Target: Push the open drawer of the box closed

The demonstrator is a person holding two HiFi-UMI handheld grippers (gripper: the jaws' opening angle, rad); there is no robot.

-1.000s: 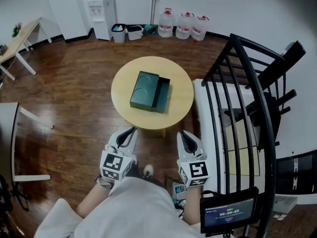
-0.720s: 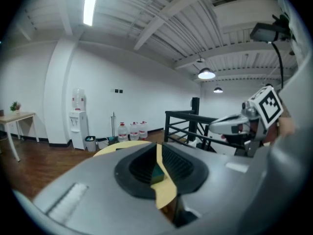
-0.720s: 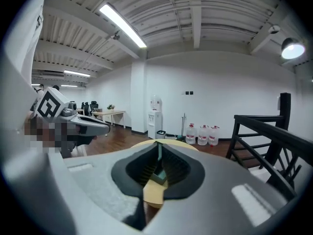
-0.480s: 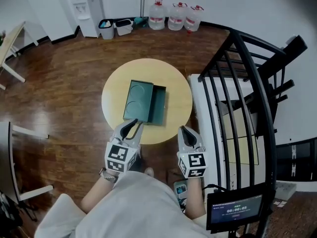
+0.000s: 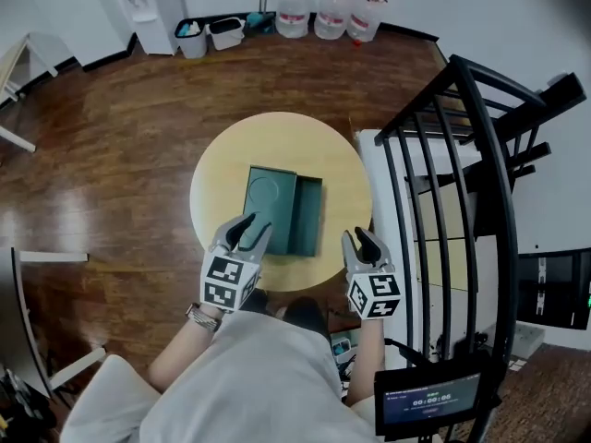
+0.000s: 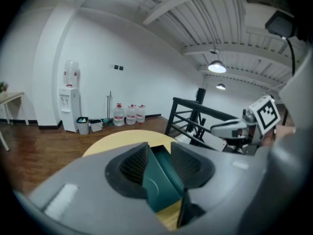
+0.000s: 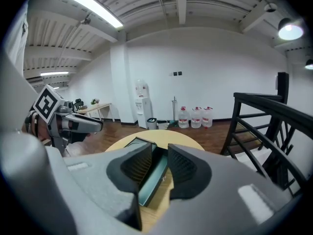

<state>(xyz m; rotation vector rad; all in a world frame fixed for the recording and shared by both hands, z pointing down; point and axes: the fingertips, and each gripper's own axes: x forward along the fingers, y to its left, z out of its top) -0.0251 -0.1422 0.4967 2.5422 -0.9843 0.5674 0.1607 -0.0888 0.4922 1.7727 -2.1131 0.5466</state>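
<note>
On the round table [image 5: 277,141]: box [image 5: 270,203] mid-top, drawer [image 5: 308,218] out rightward. Left gripper [image 5: 251,229] and right gripper [image 5: 359,240] at the near edge, jaws just opening, empty. I'd brace the box with the left and push the drawer's outer face squarely with the right.

Bright ceiling lights [image 7: 93,6] (fisheye-warped edges), glare on floor [image 5: 55,192].

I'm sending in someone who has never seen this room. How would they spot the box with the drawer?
In the middle of the dark wooden floor stands a round pale yellow table. The box is the only thing lying on it: flat, dark green, with a circle pressed into its lid. Its drawer stands pulled out to the right in the head view.
</note>
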